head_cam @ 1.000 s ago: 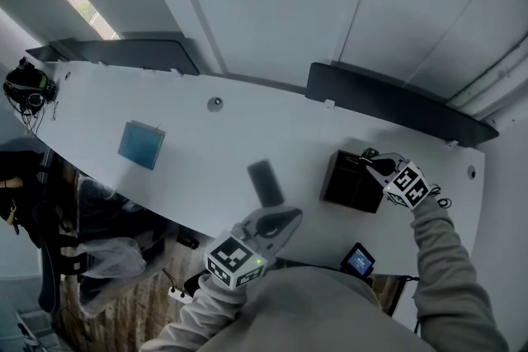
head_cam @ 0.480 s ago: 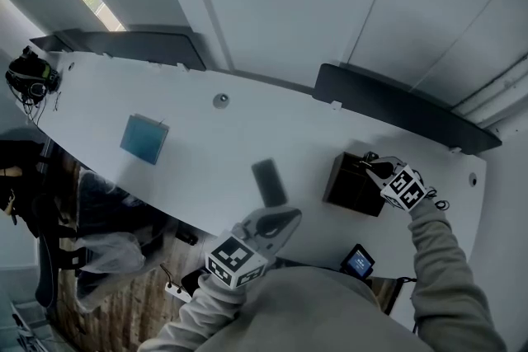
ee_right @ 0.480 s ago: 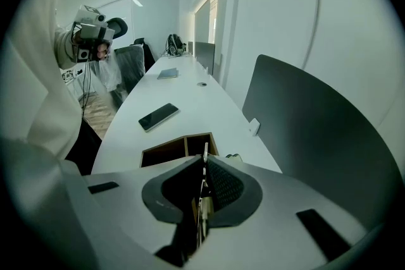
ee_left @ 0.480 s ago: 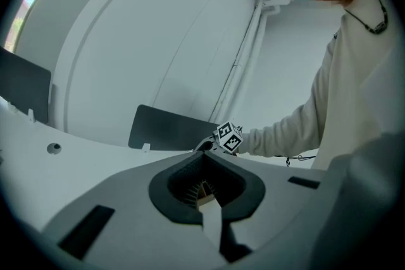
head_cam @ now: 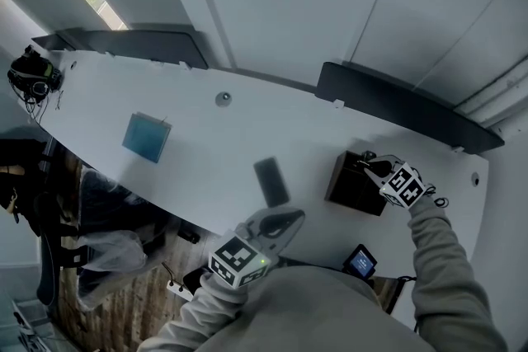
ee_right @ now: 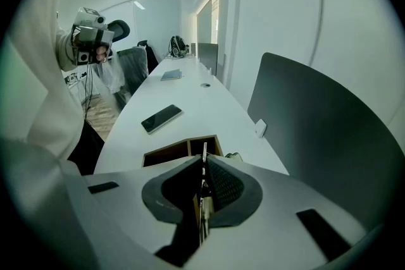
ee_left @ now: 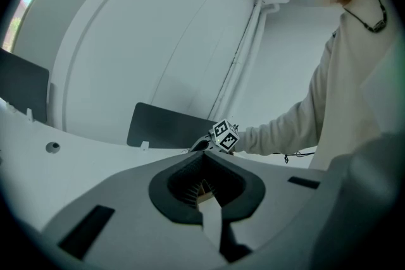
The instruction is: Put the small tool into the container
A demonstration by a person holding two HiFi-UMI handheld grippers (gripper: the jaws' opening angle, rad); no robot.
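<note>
Little has changed in the last second. The right gripper [head_cam: 368, 163] still hangs over the dark, divided container [head_cam: 353, 187], and its jaws are pressed on the small tool [ee_right: 203, 153], a thin pale strip. The release seems not yet done. The left gripper [head_cam: 290, 218] stays closed and empty, near the phone [head_cam: 271, 181].

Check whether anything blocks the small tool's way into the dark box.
Nothing visible does. The thin pale flat tool, pinched in the right gripper, hangs at the open top of the dark compartment box; the black phone lies well aside.
</note>
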